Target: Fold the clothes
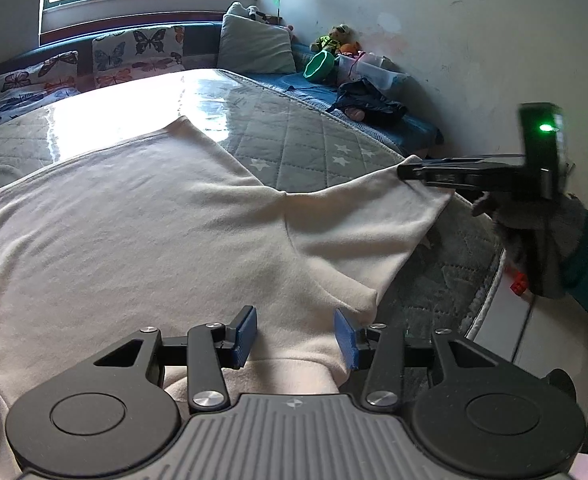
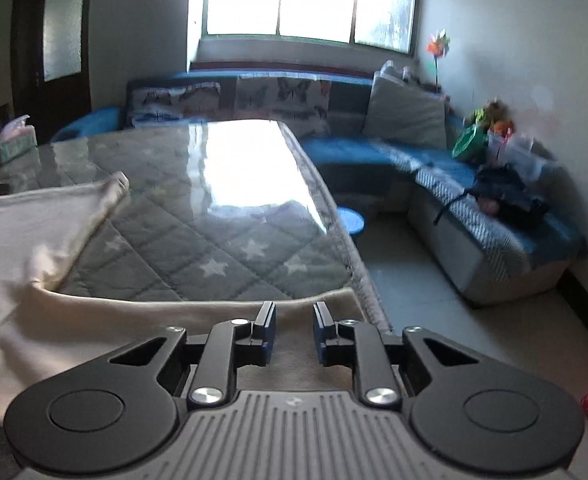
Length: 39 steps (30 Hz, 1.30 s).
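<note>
Left wrist view: a cream-white knit sweatshirt lies spread flat over a grey quilted table cover with white stars, under what looks like a glossy clear sheet that throws back the window light. The left gripper hovers low over the near edge of the garment, its blue-padded fingers spread apart with a ribbed band of the fabric lying between them; the pads do not press on it. To the right, one sleeve stretches out toward the table edge, and the right gripper reaches in from the side, held by a gloved hand in a dark teal sleeve, a green light glowing on its body. Its tips sit right at the sleeve's cuff.

In the right wrist view the right gripper's jaws stand slightly parted, with a narrow gap between the blue pads, above the sleeve cloth lying below them. This picture is blurred, so whether the fingertips touch the fabric I cannot tell.

Behind the table runs a blue corner sofa with butterfly-print cushions, a green plastic bowl and a dark bundle of clothing.
</note>
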Each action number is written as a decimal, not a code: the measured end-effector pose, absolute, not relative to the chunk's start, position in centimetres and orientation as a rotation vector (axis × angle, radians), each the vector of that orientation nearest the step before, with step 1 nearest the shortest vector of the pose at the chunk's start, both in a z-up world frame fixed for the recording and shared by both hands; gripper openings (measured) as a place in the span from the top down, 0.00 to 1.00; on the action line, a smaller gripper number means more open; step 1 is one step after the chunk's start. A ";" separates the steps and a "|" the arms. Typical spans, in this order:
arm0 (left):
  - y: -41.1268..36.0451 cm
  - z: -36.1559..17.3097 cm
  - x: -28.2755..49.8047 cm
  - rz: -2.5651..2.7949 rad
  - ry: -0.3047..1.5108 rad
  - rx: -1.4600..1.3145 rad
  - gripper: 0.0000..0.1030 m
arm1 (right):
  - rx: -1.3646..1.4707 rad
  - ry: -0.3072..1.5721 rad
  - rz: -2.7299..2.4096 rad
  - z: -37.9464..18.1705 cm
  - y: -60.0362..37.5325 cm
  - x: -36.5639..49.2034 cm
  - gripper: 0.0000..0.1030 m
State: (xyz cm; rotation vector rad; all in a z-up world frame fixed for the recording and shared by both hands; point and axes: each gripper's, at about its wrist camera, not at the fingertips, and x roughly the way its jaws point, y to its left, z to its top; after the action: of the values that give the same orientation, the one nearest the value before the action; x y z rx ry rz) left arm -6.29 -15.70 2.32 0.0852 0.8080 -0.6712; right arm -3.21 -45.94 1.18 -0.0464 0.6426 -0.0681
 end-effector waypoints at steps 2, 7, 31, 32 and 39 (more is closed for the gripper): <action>-15.6 2.3 -6.3 -0.675 0.806 0.089 0.55 | -0.052 0.640 -0.085 0.9 -46.2 -2.7 0.82; -15.6 2.4 -6.5 -0.679 0.801 0.104 0.55 | -0.060 0.623 -0.067 1.9 -45.9 -3.4 0.73; -16.8 2.4 -6.8 -0.702 0.769 0.112 0.56 | -0.070 0.684 0.168 1.5 -41.0 -9.3 0.53; -16.5 2.6 -6.8 -0.696 0.763 0.102 0.56 | -0.061 0.684 0.162 1.6 -41.1 -9.3 0.53; -11.3 4.1 -7.7 -0.550 0.708 0.003 0.56 | -0.088 0.653 0.208 2.8 -39.8 -9.2 0.53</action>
State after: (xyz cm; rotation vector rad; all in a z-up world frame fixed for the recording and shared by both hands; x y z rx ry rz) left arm -7.67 -11.35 4.07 0.0026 0.7084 -0.5496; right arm -9.21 -39.79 2.77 -0.0877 0.6531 0.2078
